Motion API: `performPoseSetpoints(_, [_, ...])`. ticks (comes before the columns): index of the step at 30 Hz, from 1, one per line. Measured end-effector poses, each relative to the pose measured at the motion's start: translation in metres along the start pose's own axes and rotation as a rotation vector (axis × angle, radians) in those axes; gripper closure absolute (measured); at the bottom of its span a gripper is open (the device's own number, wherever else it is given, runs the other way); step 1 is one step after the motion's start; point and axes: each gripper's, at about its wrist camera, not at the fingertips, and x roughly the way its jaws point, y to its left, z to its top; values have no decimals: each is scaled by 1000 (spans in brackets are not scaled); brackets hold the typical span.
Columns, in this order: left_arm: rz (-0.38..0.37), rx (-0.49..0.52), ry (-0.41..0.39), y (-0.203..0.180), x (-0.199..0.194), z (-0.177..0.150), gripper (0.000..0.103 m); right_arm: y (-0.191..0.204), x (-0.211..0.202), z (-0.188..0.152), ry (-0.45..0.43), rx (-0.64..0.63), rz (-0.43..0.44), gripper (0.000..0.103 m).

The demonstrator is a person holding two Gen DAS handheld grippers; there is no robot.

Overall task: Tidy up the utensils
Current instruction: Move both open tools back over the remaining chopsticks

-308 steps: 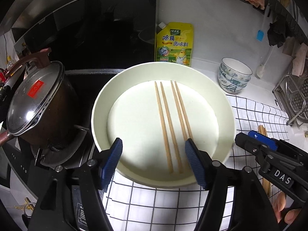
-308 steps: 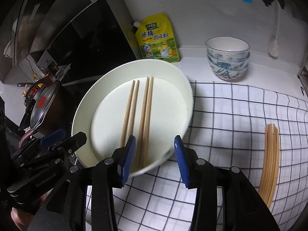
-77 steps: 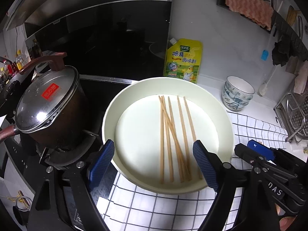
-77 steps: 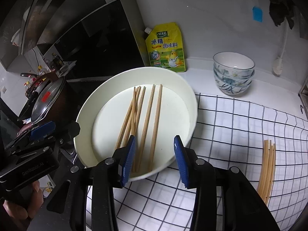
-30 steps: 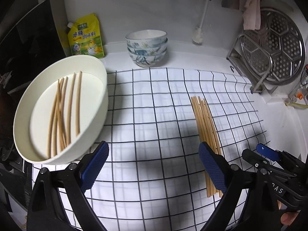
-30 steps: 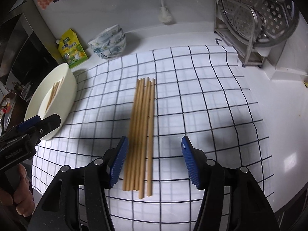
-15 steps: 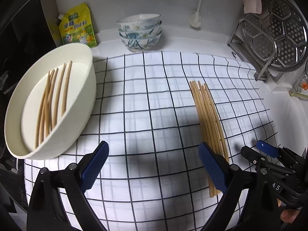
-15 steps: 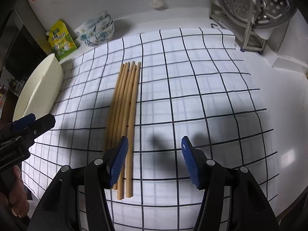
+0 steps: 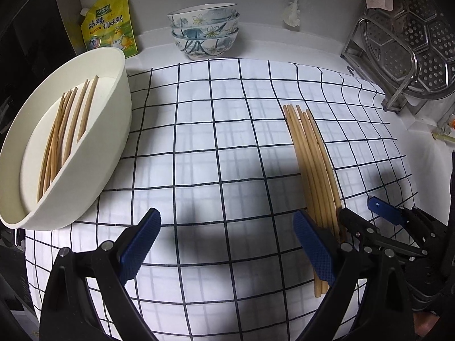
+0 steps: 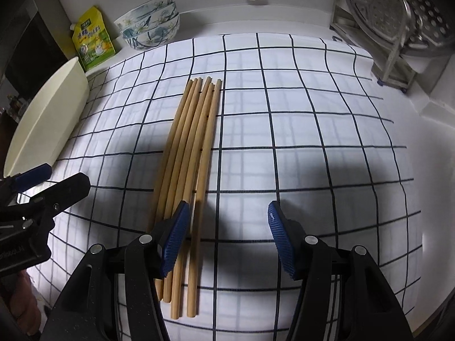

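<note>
Several wooden chopsticks (image 10: 190, 153) lie side by side on a white checked cloth (image 10: 298, 130); they also show in the left wrist view (image 9: 312, 164). A cream bowl (image 9: 113, 130) at the left holds several more chopsticks (image 9: 65, 130); its outer wall shows in the right wrist view (image 10: 48, 119). My right gripper (image 10: 227, 238) is open and empty, low over the near ends of the loose chopsticks, its left finger over them. My left gripper (image 9: 227, 241) is open and empty over bare cloth between bowl and chopsticks. The right gripper also shows in the left wrist view (image 9: 366, 213).
A stack of patterned bowls (image 9: 204, 31) and a yellow seasoning pouch (image 9: 108, 25) stand at the back wall. A metal rack with a perforated steamer plate (image 9: 412, 45) stands at the right. A white brush (image 9: 293, 14) hangs on the wall.
Both grippers have moved closer and lower over the cloth since half a second ago. The right gripper now sits over the chopsticks' near ends. Earlier, both swung right, away from the bowl.
</note>
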Motion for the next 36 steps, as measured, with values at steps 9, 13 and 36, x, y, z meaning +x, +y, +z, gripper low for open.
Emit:
performPoseSetpoints(9, [-13, 34, 10, -15, 7, -2, 11, -9, 1, -3, -7, -5, -31, 48])
performPoseSetpoints(13, [-23, 59, 11, -27, 14, -4, 11, -25, -2, -6, -8, 28, -34, 48])
performPoseSetpoints(36, [81, 126, 42, -40, 41, -14, 6, -39, -7, -6, -20, 40, 5, 48])
